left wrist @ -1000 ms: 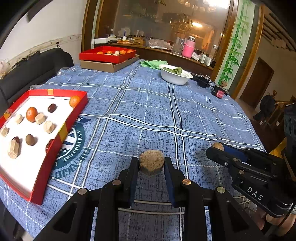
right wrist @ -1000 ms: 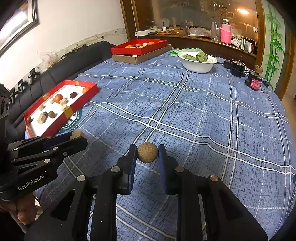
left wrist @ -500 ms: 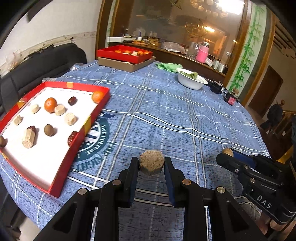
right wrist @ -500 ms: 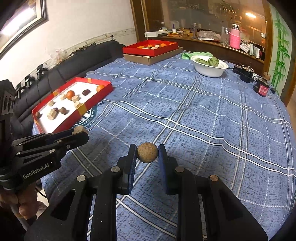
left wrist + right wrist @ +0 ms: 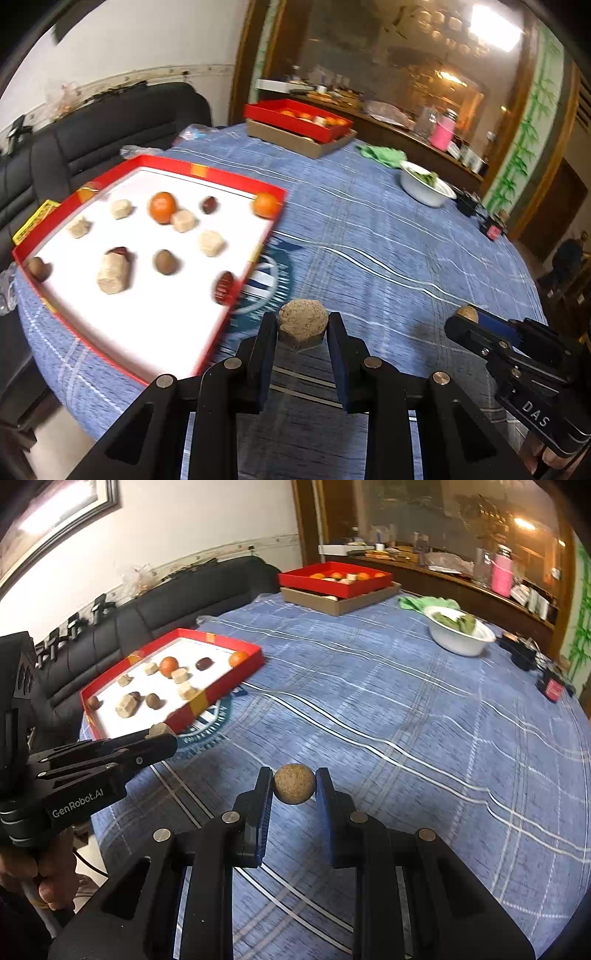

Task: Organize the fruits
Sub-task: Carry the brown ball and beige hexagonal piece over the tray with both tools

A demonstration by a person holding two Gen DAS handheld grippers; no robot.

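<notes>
Fruits and tan chunks lie scattered in the red tray, which sits at the left edge of the table on the blue plaid cloth. Inside it, from its left side: a brown round fruit against the left wall, a big tan chunk, a brown nut-like fruit, an orange touching a tan cube, a dark date, a red date by the near wall, and a second orange in the far right corner. Just right of the tray, my left gripper is clamped on a tan faceted chunk, held above the cloth. Further right of the tray, my right gripper is clamped on a brown speckled ball. Well beyond the tray, at the far side of the table, stands a second red tray on a cardboard box, and right of that a white bowl of greens.
</notes>
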